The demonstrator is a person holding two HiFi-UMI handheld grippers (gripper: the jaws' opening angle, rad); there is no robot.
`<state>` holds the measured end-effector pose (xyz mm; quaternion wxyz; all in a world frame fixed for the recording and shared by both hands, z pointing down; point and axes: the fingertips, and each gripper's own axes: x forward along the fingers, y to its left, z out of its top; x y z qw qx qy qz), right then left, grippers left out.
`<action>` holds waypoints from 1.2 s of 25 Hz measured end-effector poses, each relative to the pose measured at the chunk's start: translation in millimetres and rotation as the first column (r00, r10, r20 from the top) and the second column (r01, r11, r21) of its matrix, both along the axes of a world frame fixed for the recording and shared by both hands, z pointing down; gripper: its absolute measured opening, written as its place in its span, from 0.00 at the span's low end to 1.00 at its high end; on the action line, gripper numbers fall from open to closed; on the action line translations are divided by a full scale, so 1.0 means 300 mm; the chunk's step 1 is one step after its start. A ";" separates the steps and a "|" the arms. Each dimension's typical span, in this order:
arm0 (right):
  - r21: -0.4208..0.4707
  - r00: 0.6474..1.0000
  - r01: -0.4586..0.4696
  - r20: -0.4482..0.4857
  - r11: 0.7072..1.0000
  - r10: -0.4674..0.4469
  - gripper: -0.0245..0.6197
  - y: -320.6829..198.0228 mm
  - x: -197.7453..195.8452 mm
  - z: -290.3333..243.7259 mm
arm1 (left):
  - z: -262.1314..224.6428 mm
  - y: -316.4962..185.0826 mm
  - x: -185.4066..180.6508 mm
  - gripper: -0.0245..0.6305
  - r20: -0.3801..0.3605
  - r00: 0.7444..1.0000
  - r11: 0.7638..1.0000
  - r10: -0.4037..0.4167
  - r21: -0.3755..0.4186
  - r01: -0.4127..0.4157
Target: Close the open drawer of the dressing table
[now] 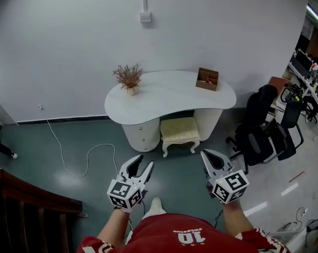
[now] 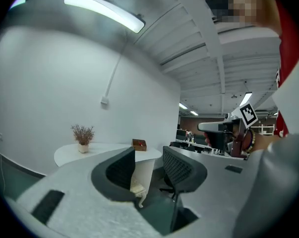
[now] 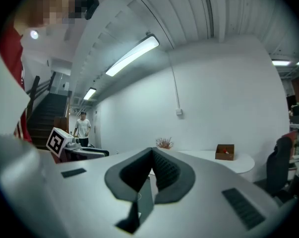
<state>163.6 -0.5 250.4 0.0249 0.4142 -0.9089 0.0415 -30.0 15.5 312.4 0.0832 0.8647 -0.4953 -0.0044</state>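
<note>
While left gripper (image 1: 145, 161) and right gripper (image 1: 206, 154) hover, dressing table (image 1: 169, 94) well beyond.

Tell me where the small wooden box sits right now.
In the head view, the wooden box stands on the right end of the dressing table, near the wall, apart from the dried plant at the left end.

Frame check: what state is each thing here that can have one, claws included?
left claw: open, empty.
right claw: shut, empty.
drawers: none looks pulled out, seen from afar.
stool: tucked under the dressing table.
potted plant: upright on the tabletop.
</note>
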 end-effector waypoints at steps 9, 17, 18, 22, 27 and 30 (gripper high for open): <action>0.038 0.995 -0.022 0.102 0.999 0.018 0.05 0.138 0.240 -0.102 | -0.275 0.250 0.053 0.26 0.010 0.990 0.977 -0.142 0.165 0.138; 0.082 0.990 -0.057 0.130 0.995 0.046 0.05 0.150 0.251 -0.173 | -0.316 0.265 0.022 0.17 -0.004 0.982 0.966 -0.188 0.183 0.185; 0.085 0.991 -0.058 0.129 0.995 0.046 0.05 0.146 0.246 -0.178 | -0.324 0.258 0.020 0.16 -0.009 0.983 0.965 -0.186 0.187 0.184; 0.098 0.992 -0.066 0.110 0.993 0.055 0.05 0.132 0.221 -0.186 | -0.353 0.246 0.001 0.08 -0.030 0.982 0.958 -0.189 0.213 0.191; 0.108 0.993 -0.056 0.109 0.993 0.044 0.05 0.115 0.151 -0.199 | -0.368 0.215 -0.044 0.02 -0.033 0.981 0.954 -0.192 0.230 0.195; 0.119 0.994 -0.052 0.100 0.992 0.040 0.05 0.109 0.113 -0.206 | -0.367 0.200 -0.062 0.02 -0.024 0.981 0.953 -0.192 0.235 0.192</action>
